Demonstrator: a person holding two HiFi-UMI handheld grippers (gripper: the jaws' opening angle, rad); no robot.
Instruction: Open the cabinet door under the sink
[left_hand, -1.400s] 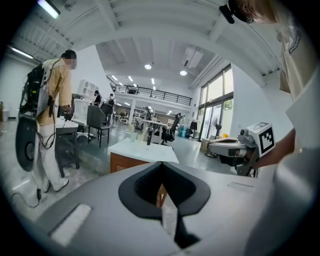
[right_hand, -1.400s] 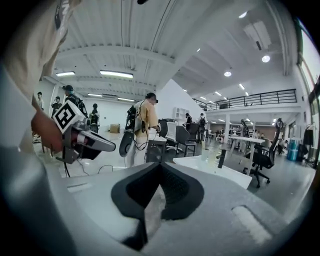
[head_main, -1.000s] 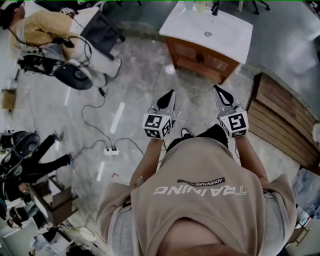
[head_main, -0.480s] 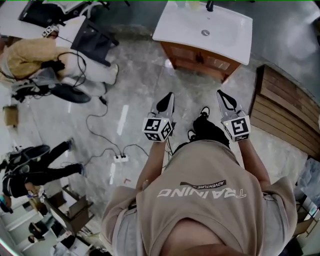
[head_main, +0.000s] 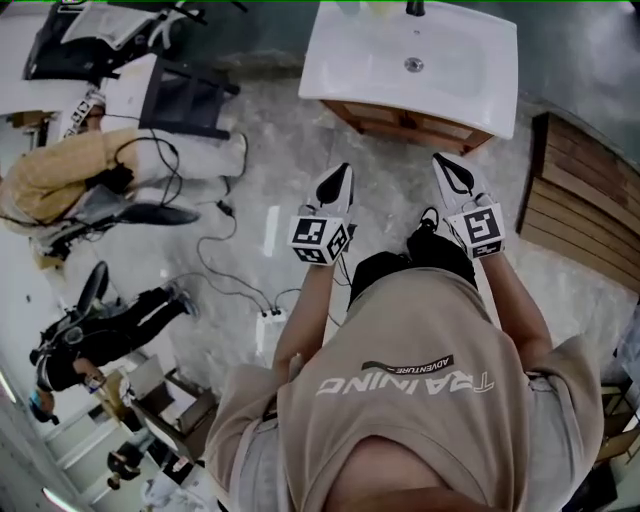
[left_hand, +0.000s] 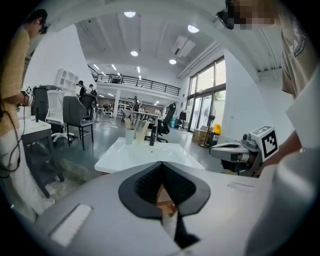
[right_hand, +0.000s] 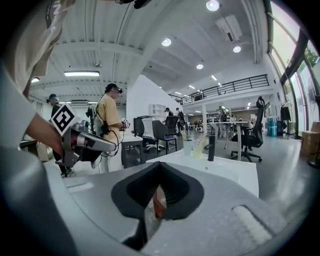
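Looking for the cabinet door (head_main: 410, 128): where is it, and is it open yet? asks the first.

It sits under the sink (head_main: 335, 60) at the top of the head view, straight ahead of the person, says the second. Only a thin strip of it shows below the basin's overhang. That strip looks flush, so I judge the door closed and nothing of the task done.

And the grippers?

The left gripper (head_main: 340, 175) and the right gripper (head_main: 443, 165) hang side by side above the floor (head_main: 300, 150), well apart from the cabinet and touching nothing. Each has its jaws pressed together with nothing between them.

So what is left?

All of it, by my reckoning: reach the front, part one pair of jaws, take a handle or an edge, swing the door out. I cannot make out a handle from here.

Materials?

The door is reddish-brown wood with a warm varnished look. The sink is a glossy white rectangular slab with a shallow basin, a small metal drain (head_main: 413, 64) and a dark faucet (head_main: 414, 8) at the back. The jaws are black ribbed pads in smooth grey shells. The floor is mottled grey, stone-like, and a slatted wooden panel (head_main: 585, 215) lies to the right.
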